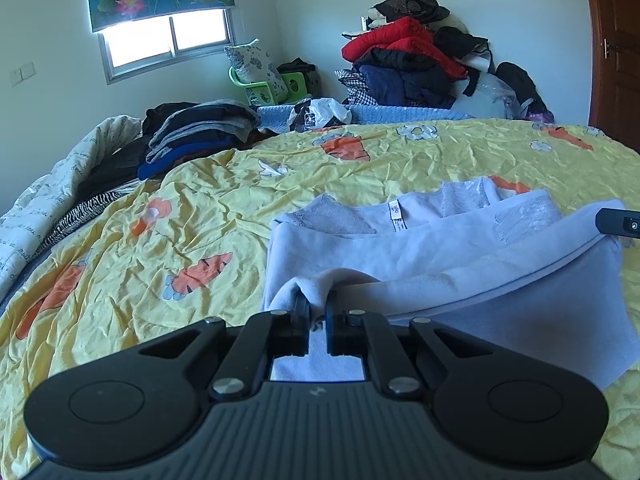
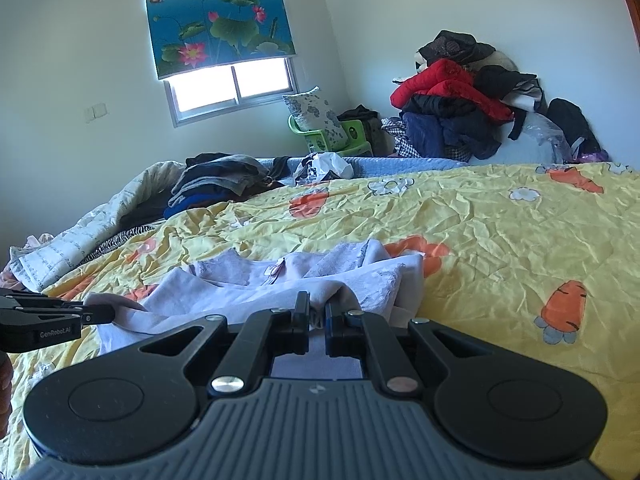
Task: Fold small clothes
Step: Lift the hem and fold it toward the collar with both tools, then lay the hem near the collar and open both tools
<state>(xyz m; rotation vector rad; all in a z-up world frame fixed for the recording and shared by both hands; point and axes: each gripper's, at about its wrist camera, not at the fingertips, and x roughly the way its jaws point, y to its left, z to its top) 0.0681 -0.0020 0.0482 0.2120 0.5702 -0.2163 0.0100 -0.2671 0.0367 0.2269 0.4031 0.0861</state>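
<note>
Yellow carrot-print bedspread (image 1: 360,168), cluttered bedroom.

garment label (image 1: 396,214) text too small to read; right gripper (image 1: 618,226) cut by frame edge, left gripper (image 2: 60,316) likewise.

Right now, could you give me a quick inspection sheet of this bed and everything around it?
Surface: yellow carrot-print bedsheet, creased.
Job's things: pale lilac garment, near edge lifted.
Clutter: folded dark stack; white plastic bag; quilt.
Tongs: left tongs and right tongs both shut on the garment's edge.
Cables: nothing seen.
Surroundings: clothes heap with red jacket, window with lotus blind, green stools, wooden door.
</note>
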